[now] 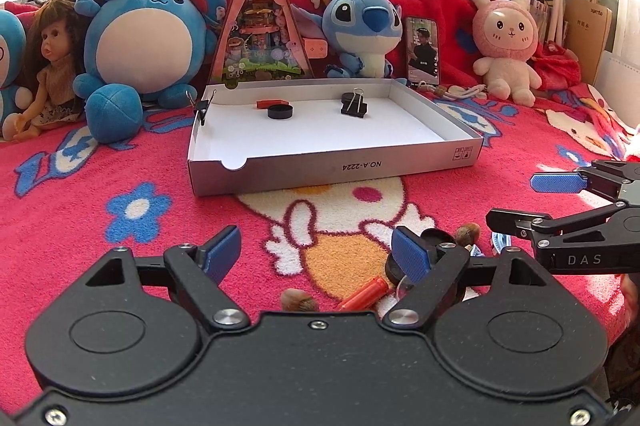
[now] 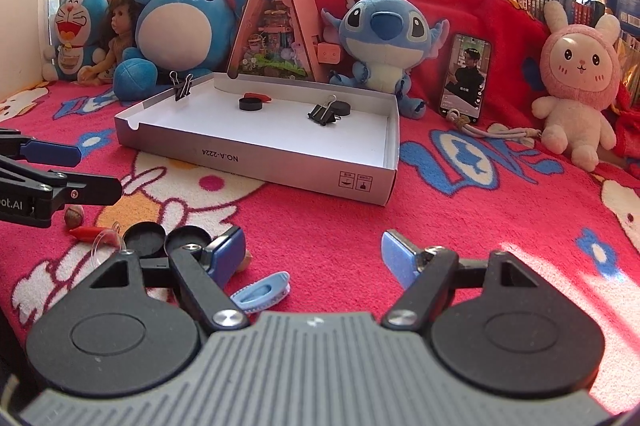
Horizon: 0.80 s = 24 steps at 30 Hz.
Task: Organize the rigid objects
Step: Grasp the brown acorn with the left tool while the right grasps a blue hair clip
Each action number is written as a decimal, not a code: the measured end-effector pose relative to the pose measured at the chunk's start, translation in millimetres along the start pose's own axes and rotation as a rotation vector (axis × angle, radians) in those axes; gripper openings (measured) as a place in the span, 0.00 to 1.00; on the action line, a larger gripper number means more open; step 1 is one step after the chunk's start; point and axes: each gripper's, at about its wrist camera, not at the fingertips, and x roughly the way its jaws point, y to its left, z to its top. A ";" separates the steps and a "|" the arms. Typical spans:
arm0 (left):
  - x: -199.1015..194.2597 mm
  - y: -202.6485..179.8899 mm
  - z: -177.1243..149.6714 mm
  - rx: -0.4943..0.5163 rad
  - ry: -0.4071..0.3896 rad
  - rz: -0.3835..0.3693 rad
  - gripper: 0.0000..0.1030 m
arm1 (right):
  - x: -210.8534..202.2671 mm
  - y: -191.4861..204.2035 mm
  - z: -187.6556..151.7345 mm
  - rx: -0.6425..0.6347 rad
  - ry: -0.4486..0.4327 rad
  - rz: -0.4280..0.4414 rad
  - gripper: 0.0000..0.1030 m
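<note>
Mid-sort, between picks. Left tool (image 1: 316, 252) and right tool (image 2: 314, 254) both spread wide, pinching nothing, low over the blanket (image 1: 120, 165). Already in the shallow box (image 1: 336, 167): a black disc (image 1: 280, 112), a red piece (image 1: 272, 103), binder clips (image 1: 354, 103). Loose near the tools: orange plug (image 1: 364, 293), black caps (image 2: 145, 238), blue clip (image 2: 262, 292). Next, probably: straddling one loose piece squarely before closing.

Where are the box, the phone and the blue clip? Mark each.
box (image 2: 280, 161), right wrist view, on its front wall.
phone (image 2: 466, 77), right wrist view, middle of its screen.
blue clip (image 2: 262, 292), right wrist view, on its body.
</note>
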 end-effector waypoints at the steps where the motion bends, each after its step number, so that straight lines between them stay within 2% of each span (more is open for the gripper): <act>1: -0.9 -0.7 -1.8 0.004 0.004 0.002 0.79 | -1.1 1.1 -1.7 -0.011 0.001 -0.004 0.82; 11: -13.0 -3.0 -16.3 0.031 0.015 0.025 0.78 | -10.5 4.3 -10.8 -0.026 0.003 0.006 0.82; 17: -26.2 10.6 -25.2 0.032 -0.004 0.004 0.77 | -16.7 0.0 -13.4 -0.145 0.042 0.057 0.82; 21: -27.5 18.1 -31.6 0.040 0.020 0.014 0.67 | -17.7 -4.6 -14.6 -0.174 0.061 0.066 0.82; 22: -28.0 19.4 -32.6 0.040 0.024 0.008 0.61 | -17.4 -4.7 -15.1 -0.173 0.063 0.071 0.82; 24: -29.1 20.9 -33.5 0.043 0.026 -0.009 0.56 | -16.8 -3.4 -15.9 -0.168 0.065 0.094 0.81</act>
